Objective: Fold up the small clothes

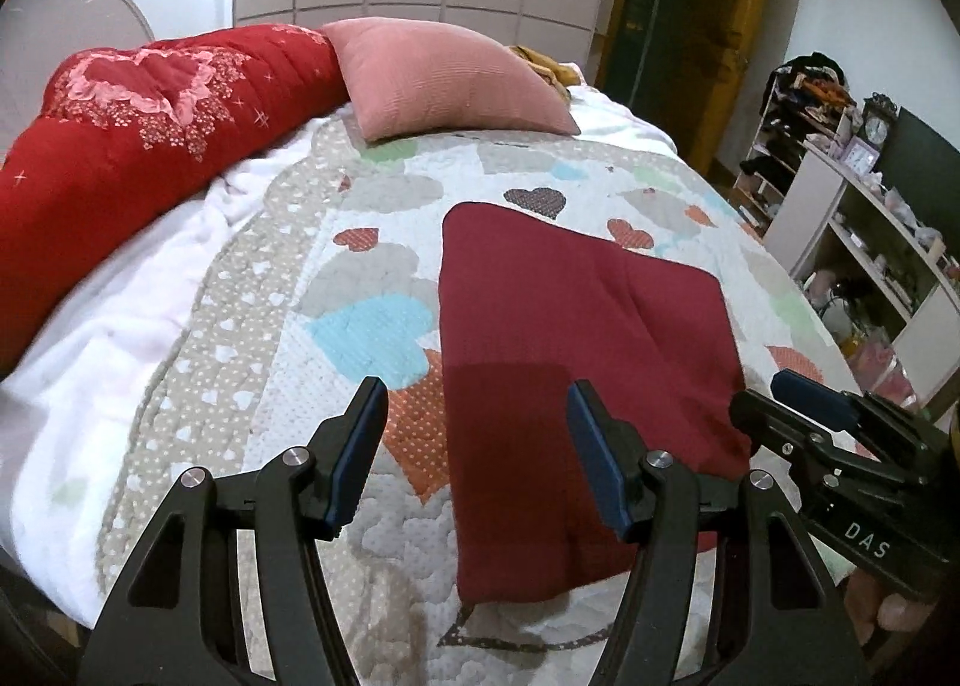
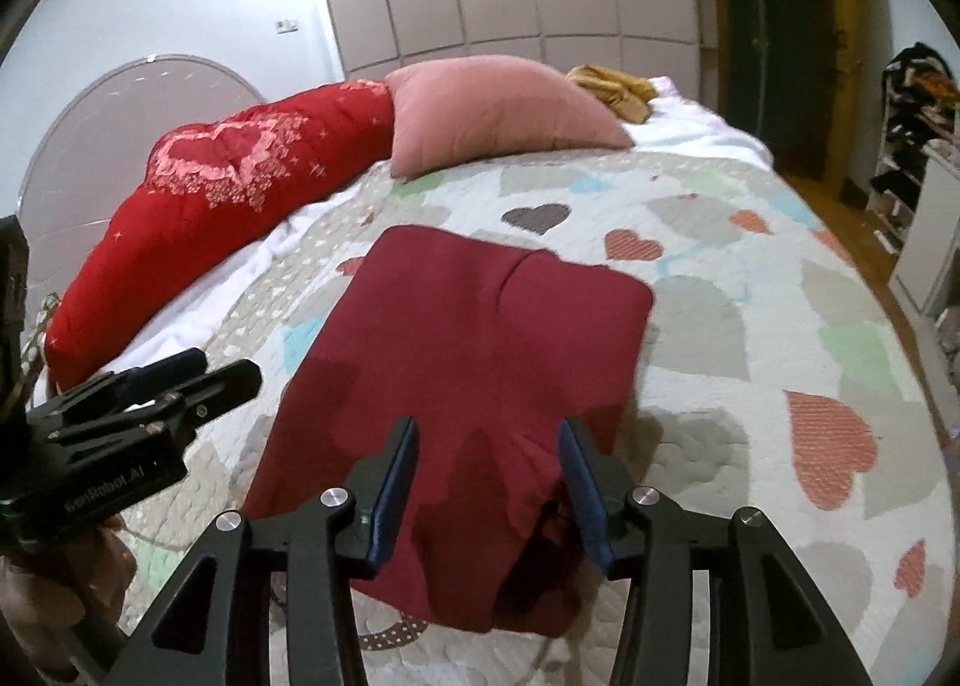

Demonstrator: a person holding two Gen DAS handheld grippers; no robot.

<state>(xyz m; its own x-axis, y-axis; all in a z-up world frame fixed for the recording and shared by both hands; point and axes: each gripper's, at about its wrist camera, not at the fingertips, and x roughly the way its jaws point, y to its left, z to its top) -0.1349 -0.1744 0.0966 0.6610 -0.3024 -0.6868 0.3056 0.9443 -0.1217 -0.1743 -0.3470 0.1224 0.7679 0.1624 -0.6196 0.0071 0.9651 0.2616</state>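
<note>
One dark red knit garment, folded into a rough rectangle with a seam running down its middle, flat on the heart-patterned quilted bedspread near the front edge of the bed. Two sets of tongs: left tongs spread wide and empty above the garment's near left edge; right tongs likewise wide, empty, over its near end. One pink square pillow, one red floral quilted duvet along the far edge.
</note>
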